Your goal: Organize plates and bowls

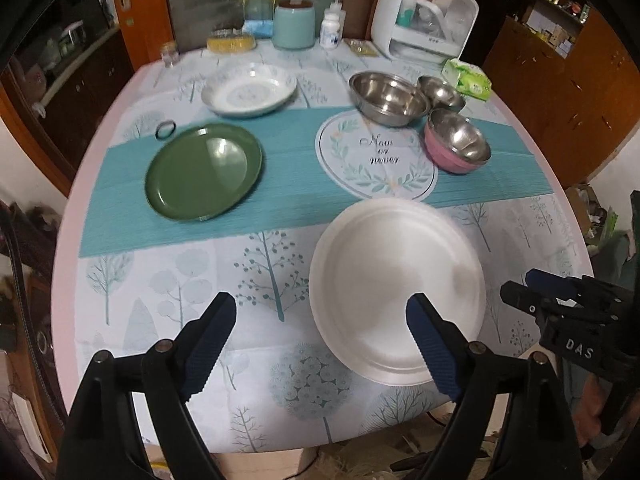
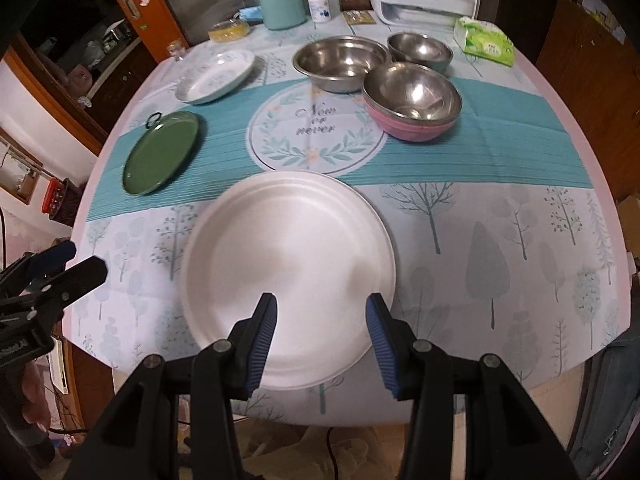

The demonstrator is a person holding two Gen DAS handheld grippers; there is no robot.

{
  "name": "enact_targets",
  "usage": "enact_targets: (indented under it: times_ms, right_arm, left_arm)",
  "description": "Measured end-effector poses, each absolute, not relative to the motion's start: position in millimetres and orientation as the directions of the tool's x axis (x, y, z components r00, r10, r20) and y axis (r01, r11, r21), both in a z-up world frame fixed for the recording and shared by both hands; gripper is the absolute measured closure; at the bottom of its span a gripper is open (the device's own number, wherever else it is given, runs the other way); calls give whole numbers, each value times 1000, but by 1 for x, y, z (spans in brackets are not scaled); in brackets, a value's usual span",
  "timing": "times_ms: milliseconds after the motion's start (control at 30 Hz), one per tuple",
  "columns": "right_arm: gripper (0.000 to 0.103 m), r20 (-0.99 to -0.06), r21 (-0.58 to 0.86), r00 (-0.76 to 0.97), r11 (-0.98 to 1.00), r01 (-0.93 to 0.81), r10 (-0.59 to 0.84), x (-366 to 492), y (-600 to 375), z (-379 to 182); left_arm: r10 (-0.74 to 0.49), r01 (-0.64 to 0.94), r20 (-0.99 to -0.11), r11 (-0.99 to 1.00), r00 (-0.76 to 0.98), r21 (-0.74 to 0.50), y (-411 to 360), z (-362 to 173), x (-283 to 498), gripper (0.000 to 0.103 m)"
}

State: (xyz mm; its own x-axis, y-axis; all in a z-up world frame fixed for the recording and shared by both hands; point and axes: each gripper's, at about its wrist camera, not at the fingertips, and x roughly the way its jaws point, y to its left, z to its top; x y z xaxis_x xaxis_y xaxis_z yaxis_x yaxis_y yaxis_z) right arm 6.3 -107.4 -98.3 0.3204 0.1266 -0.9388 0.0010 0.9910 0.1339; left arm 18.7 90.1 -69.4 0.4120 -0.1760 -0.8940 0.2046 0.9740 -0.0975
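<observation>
Far ahead-left of the left gripper point(image 1: 322, 320): green plate point(image 1: 203, 171), patterned white plate point(image 1: 249, 89) beyond. Left gripper spread wide, holding nothing. White plate point(image 1: 396, 288) flat on tablecloth point(image 1: 160, 280), under right gripper point(image 2: 322, 312), half spread, empty. Ahead-right: large steel bowl point(image 2: 341, 62), small steel bowl point(image 2: 420, 50), pink-sided bowl point(image 2: 412, 100).

A round table point(image 1: 120, 264) under a tree-printed cloth point(image 2: 500, 240) fills the room; dark wooden cabinets point(image 1: 560, 92) flank it, an orange-brown door frame point(image 2: 136, 8) stands behind.
</observation>
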Motion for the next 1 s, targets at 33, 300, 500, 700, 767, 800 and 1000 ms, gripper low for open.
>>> enact_targets:
  times_ms: [33, 300, 500, 700, 767, 800, 1000]
  right_arm:
    - [56, -935, 134, 330, 991, -5, 128, 4, -106, -94]
    - [56, -905, 118, 403, 990, -71, 137, -1, -102, -62]
    - [56, -885, 125, 434, 984, -123, 167, 9, -112, -46]
    - [56, -865, 142, 459, 976, -164, 203, 16, -128, -33]
    - [56, -857, 156, 463, 971, -183, 225, 18, -131, -29]
    - [56, -855, 159, 464, 969, -191, 231, 19, -132, -28]
    - [50, -831, 174, 483, 953, -246, 277, 26, -133, -24]
  left_arm:
    - [-171, 208, -889, 974, 425, -88, 88, -66, 17, 17]
    - [-139, 191, -855, 980, 500, -47, 73, -36, 7, 14]
    - [-89, 110, -826, 993, 556, -33, 61, -16, 7, 13]
    - [-46, 48, -802, 999, 596, -21, 43, -2, 4, 12]
    - [-24, 25, -796, 1000, 605, -11, 39, 1, 2, 10]
    - [-13, 14, -794, 1000, 608, -5, 37, 2, 2, 8]
    - [68, -66, -777, 997, 625, 35, 37, 7, -1, 7]
